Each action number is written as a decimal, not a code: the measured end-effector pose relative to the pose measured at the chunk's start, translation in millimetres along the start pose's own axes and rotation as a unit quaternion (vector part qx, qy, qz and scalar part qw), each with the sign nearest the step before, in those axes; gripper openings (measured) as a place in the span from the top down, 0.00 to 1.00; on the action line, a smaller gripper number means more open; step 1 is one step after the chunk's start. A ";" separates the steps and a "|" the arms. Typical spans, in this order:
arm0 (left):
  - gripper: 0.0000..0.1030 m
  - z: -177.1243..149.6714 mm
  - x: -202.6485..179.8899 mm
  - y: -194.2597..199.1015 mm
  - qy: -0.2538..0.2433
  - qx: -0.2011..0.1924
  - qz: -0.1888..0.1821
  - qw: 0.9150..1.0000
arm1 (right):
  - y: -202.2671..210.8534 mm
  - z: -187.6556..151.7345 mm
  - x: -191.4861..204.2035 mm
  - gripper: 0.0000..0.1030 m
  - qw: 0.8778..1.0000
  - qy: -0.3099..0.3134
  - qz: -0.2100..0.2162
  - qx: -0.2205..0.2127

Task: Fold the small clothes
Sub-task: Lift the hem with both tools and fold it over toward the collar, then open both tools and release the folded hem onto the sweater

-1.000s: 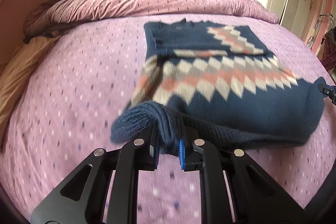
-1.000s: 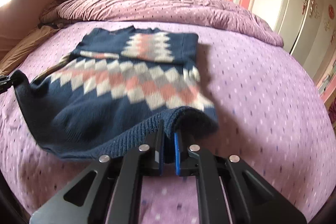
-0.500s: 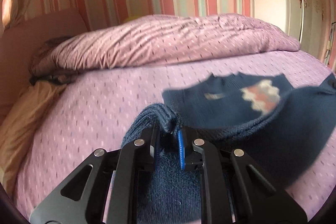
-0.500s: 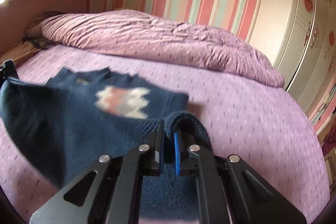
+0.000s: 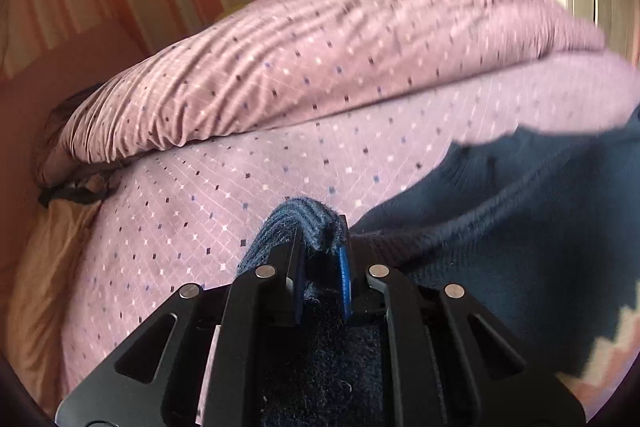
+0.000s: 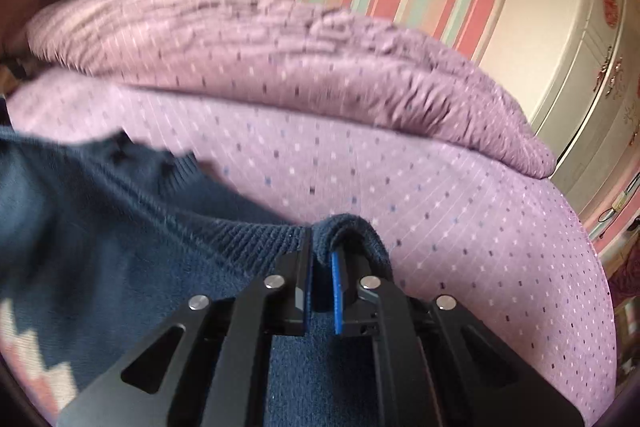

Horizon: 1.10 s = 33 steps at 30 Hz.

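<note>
A navy knit sweater (image 5: 520, 235) with a pink and white diamond pattern lies on the purple dotted bed sheet (image 5: 248, 179). My left gripper (image 5: 320, 259) is shut on the sweater's left hem corner, folded over toward the collar. My right gripper (image 6: 322, 259) is shut on the right hem corner of the sweater (image 6: 120, 247). The ribbed hem stretches between the two grippers. The sweater's collar edge shows just beyond the hem. Most of the patterned front is hidden under the folded part.
A rumpled purple duvet (image 5: 320, 67) lies across the far side of the bed, also in the right wrist view (image 6: 260, 59). A striped wall stands behind. A white wardrobe (image 6: 580, 67) stands at the right. A tan pillow (image 5: 44, 267) lies at the left.
Both grippers carried the hem forward and down over the sweater toward the collar. The patterned front, visible a second ago, is now mostly covered by the folded lower half.
</note>
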<state>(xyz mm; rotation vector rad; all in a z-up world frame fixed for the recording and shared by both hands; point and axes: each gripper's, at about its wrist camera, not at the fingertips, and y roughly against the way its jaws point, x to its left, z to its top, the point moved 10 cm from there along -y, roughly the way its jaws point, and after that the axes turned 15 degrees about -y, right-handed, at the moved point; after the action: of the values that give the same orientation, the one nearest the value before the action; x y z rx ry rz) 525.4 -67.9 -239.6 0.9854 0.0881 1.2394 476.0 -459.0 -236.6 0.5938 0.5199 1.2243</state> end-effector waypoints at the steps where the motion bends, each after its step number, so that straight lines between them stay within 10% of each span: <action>1: 0.88 0.4 -0.2 -5.6 0.002 0.005 -0.005 1.000 | -5.7 -3.9 -1.5 0.93 1.000 -0.008 0.001 0.010; 14: 0.76 -8.0 -10.1 -55.0 0.018 0.083 -0.090 0.992 | -41.0 -22.9 -7.7 0.91 0.992 -0.068 0.016 0.102; 17: 0.36 -4.0 -5.5 -46.9 0.033 0.069 -0.112 0.991 | -33.4 -18.2 -9.0 0.88 0.991 -0.090 0.039 0.096; 18: 0.05 -2.2 -0.1 -42.9 0.028 0.063 -0.094 0.993 | -30.6 -17.0 -10.2 0.87 0.990 -0.098 0.045 0.094; 20: 0.04 1.9 7.6 -32.6 0.017 0.040 -0.077 0.996 | -25.0 -13.6 -10.2 0.71 0.988 -0.111 0.067 0.090; 22: 0.07 -0.4 13.6 -27.6 0.019 0.037 -0.071 0.997 | -16.1 -8.2 -12.8 0.31 0.990 -0.111 0.061 0.067; 27: 0.16 -11.6 17.2 -13.7 0.031 0.031 -0.082 0.996 | 1.8 2.9 -14.9 0.31 0.994 -0.092 0.057 0.022; 33: 0.03 -4.7 -5.0 -2.2 0.038 0.018 -0.128 0.991 | 20.3 5.5 -20.2 0.24 0.986 -0.119 0.113 0.005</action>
<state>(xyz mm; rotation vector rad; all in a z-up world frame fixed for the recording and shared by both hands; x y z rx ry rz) 522.6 -69.3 -246.0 0.9255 0.2894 1.0416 460.0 -474.7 -217.8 0.8135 0.2624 1.3420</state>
